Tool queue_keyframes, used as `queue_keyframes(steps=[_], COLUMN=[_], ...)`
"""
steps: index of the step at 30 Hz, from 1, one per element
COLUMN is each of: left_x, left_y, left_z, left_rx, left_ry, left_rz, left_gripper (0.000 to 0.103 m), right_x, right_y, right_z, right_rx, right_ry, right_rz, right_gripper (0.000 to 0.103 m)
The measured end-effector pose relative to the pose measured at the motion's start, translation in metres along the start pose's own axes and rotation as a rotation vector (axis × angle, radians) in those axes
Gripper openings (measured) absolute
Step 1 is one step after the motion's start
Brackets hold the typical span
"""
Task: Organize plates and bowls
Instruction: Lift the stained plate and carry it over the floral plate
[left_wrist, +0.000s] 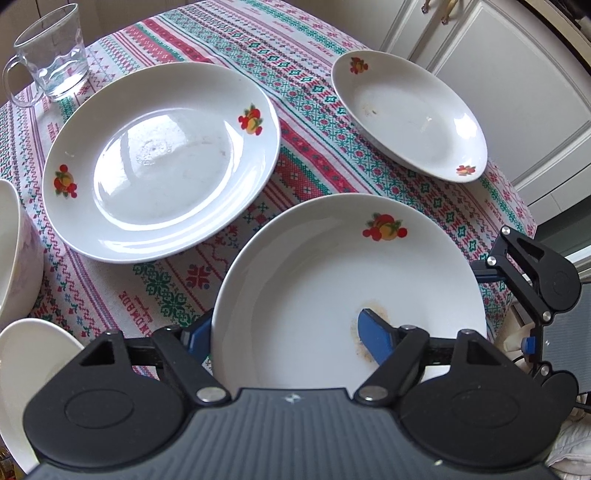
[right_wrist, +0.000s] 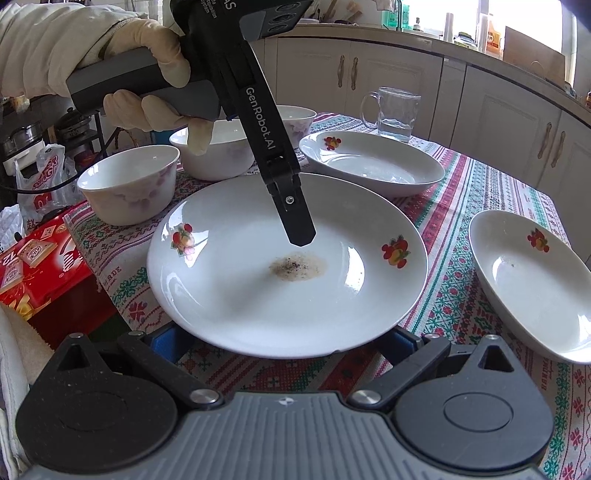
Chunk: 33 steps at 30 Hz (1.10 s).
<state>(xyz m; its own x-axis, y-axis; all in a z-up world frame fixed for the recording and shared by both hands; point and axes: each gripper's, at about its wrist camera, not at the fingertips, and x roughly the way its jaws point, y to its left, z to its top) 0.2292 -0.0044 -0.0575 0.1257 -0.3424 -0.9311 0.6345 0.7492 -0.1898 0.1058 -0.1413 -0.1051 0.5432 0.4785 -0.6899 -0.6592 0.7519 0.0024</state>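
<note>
A white plate with fruit decals and a brown stain (left_wrist: 332, 280) (right_wrist: 266, 280) is held over the patterned tablecloth. My left gripper (left_wrist: 288, 332) is shut on its rim: one blue finger (left_wrist: 376, 334) lies inside the plate and the other is under the rim. It shows in the right wrist view as a black finger (right_wrist: 295, 218) over the plate. My right gripper (right_wrist: 284, 343) sits at the plate's near edge, its fingers wide apart and mostly hidden under the plate. Two more fruit-decal plates (left_wrist: 162, 162) (left_wrist: 406, 114) lie on the table.
Three white bowls (right_wrist: 129, 188) (right_wrist: 218, 151) (right_wrist: 295, 122) stand at the table's left in the right wrist view. A glass mug (left_wrist: 51, 51) stands at the far corner. A red box (right_wrist: 33, 266) sits below the table edge. White cabinets (left_wrist: 517, 92) stand behind.
</note>
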Motion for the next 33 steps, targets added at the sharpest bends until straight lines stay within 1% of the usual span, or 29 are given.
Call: queue_keyframes(steps=[5, 10, 17, 23, 33], left_x=[-0.001, -0.005, -0.013, -0.017, -0.017], left_y=[0.0, -0.001, -0.003, -0.009, -0.019], left_z=[-0.001, -0.001, 0.004, 0.015, 0.046], left_rx=[-0.017, -0.034, -0.046, -0.039, -0.016], left_ry=[-0.003, -0.018, -0.046, -0.065, -0.091], left_rz=[-0.007, -0.021, -0.019, -0.018, -0.025], left_gripper=[0.079, 0.078, 0.078, 0.078, 0.078], right_x=[-0.001, -0.003, -0.009, -0.014, -0.025], right_y=[0.0, -0.003, -0.012, -0.021, -0.047], right_z=[0.001, 0.002, 0.006, 0.008, 0.013], right_rx=[-0.009, -0.009, -0.009, -0.021, -0.02], right_ry=[0.007, 0.012, 0.001, -0.005, -0.019], right_rz=[-0.001, 0.008, 0.019, 0.013, -0.009], right_gripper=[0.103, 0.103, 0.103, 0.103, 0.103])
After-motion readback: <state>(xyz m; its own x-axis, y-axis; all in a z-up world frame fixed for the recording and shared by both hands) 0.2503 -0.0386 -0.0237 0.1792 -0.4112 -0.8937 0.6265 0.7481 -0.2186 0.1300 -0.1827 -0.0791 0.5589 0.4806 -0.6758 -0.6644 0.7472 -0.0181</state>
